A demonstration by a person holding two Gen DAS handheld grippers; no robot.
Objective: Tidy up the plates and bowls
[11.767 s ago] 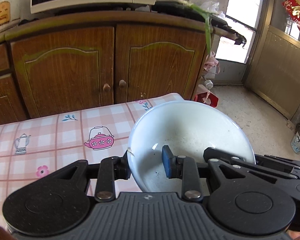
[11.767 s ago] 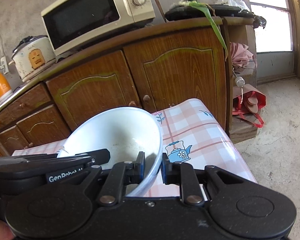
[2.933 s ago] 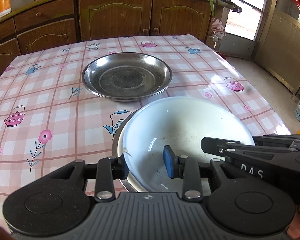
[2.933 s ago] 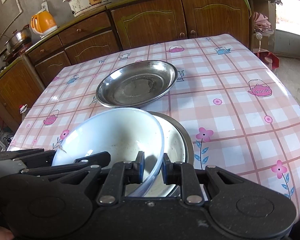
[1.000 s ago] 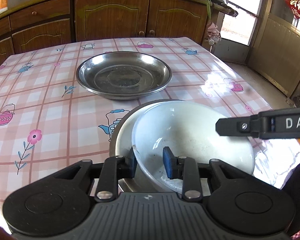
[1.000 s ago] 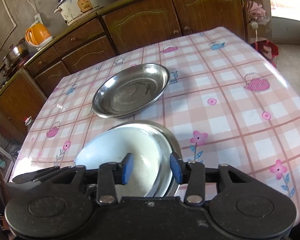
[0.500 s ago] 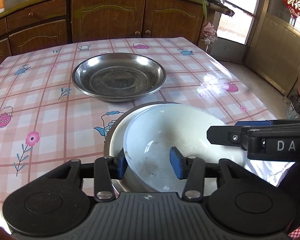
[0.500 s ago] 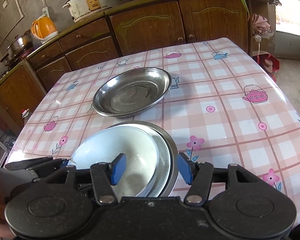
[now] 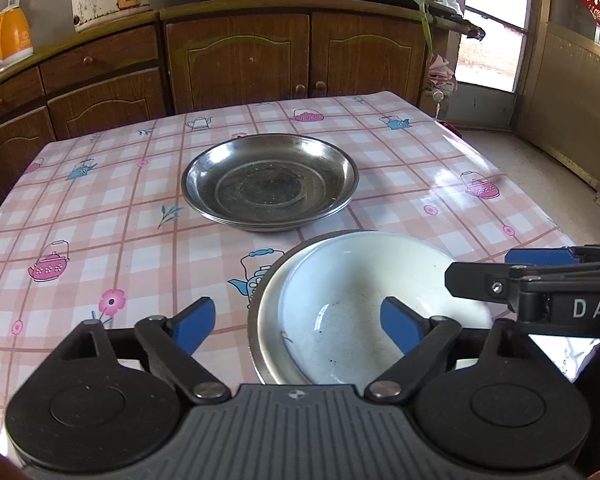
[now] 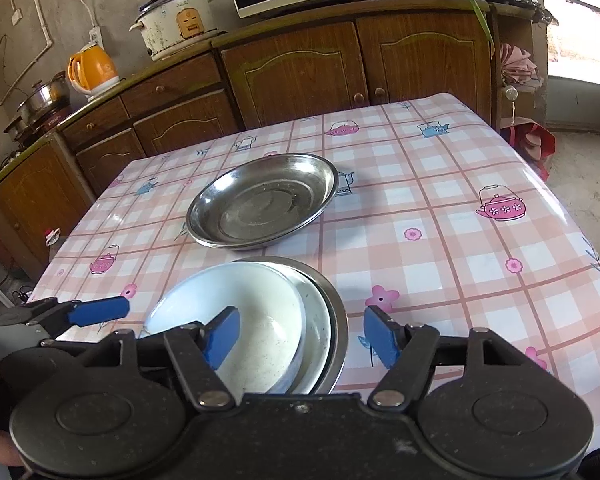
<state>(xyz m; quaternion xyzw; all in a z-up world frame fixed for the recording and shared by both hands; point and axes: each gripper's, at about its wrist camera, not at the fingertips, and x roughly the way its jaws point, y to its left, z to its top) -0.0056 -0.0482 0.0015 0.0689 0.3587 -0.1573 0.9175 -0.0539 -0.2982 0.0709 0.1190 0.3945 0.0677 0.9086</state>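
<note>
Now, from the left: the left gripper (image 9: 296, 326) points down toward the table (image 9: 100, 216), its jaws opening wide, one blue pad off the bowl's left side over bare cloth and the other above the bowl's inside; neither pad presses on anything. Next comes the bowl (image 9: 364, 300), round with no long axis, mouth up and tipped slightly, sitting inside a metal dish (image 9: 260, 320) at the near edge of the table, a little right of centre. It is white enamel, glossy, with dark specks and a chipped spot on its near-left rim. Behind it, near but apart from it, a wide steel plate (image 9: 270, 184) lies flat at mid-table, dull grey with ringed marks on its floor. Checked cloth lies bare to the left of both and along the far edge toward the cabinets (image 9: 236, 60). To the right, the right gripper (image 10: 298, 336) also tilts down, jaws opening, its pads straddling the bowl's right rim and the dish's edge without touching either. Beyond it more bare cloth runs to the table's right edge, where the floor (image 10: 588, 168) begins.
</note>
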